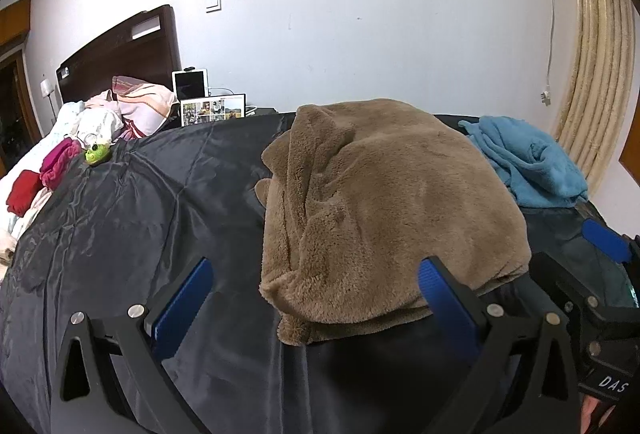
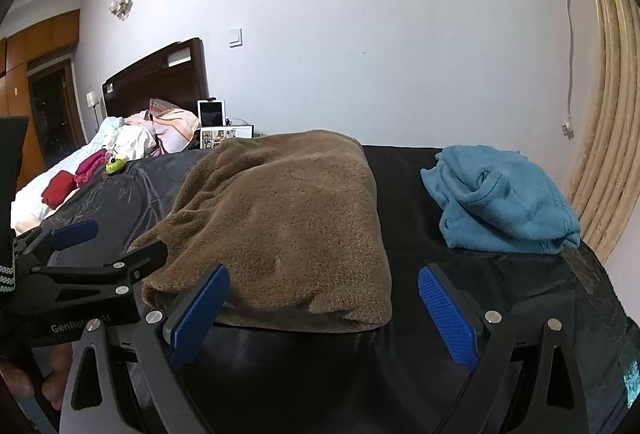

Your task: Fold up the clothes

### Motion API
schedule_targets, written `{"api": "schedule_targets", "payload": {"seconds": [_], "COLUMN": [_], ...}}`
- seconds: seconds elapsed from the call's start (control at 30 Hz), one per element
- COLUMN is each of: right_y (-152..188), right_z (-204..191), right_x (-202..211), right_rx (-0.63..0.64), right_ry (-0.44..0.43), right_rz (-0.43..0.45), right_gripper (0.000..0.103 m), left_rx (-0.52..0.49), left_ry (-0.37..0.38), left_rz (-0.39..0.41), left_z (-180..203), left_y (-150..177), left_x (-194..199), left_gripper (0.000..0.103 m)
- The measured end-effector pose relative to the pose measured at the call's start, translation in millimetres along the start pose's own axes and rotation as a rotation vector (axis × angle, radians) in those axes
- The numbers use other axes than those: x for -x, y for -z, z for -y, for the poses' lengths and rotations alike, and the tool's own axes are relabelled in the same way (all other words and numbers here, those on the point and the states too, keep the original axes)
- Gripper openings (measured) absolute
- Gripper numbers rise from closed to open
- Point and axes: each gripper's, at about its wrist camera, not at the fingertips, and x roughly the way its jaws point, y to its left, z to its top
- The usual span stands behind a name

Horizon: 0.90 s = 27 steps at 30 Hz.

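Currently, I hold the left gripper (image 1: pixel 316 294) and right gripper (image 2: pixel 324 298), fingers apart, at the bed's (image 1: pixel 120 218) near edge, aligning the brown fleece's (image 1: pixel 384 210) edges squarely.

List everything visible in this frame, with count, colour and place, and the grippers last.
brown fleece garment: 1, brown, folded, centre of black sheet
blue fleece garment: 1, blue, bunched, right of the brown one
black sheet: 1, black, covers the bed
red and pink clothes: small pile, far left
green toy: 1, beside that pile
pillows: several, pale, by the headboard
headboard: 1, dark wood
tablet: 1, white-framed, upright by the wall
curtain: 1, cream, right
left gripper: open, empty
right gripper: open, empty
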Motion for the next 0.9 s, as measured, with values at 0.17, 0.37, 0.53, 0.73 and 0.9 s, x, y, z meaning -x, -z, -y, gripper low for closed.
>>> {"api": "schedule_targets", "payload": {"seconds": [0.17,0.37,0.53,0.73,0.9], "right_y": [-3.4,-3.4,-3.2,-2.9,-2.0], "right_z": [-3.9,-6.4,-4.9,-6.9,-8.0], "right_x": [1.5,1.4,0.9,0.3,-0.9], "right_rx": [0.009,0.015,0.006,0.013,0.016], "right_ry": [-0.002,-0.005,-0.008,-0.015,-0.018], "right_rz": [0.002,0.001,0.0,-0.001,-0.002], "right_gripper": [0.097,0.097,0.097,0.097,0.097], "left_rx": [-0.009,-0.003,-0.001,0.008,0.003], "left_ry": [0.001,-0.005,-0.016,-0.024,-0.023], "left_rz": [-0.002,0.001,0.003,0.001,0.009], "left_z": [2.3,2.0,-0.1,-3.2,-4.3], "left_y": [0.2,0.3,1.3,1.2,2.0], "left_x": [1.9,3.5,4.7,5.1,4.7], "left_gripper": [0.103,0.103,0.103,0.103,0.103]}}
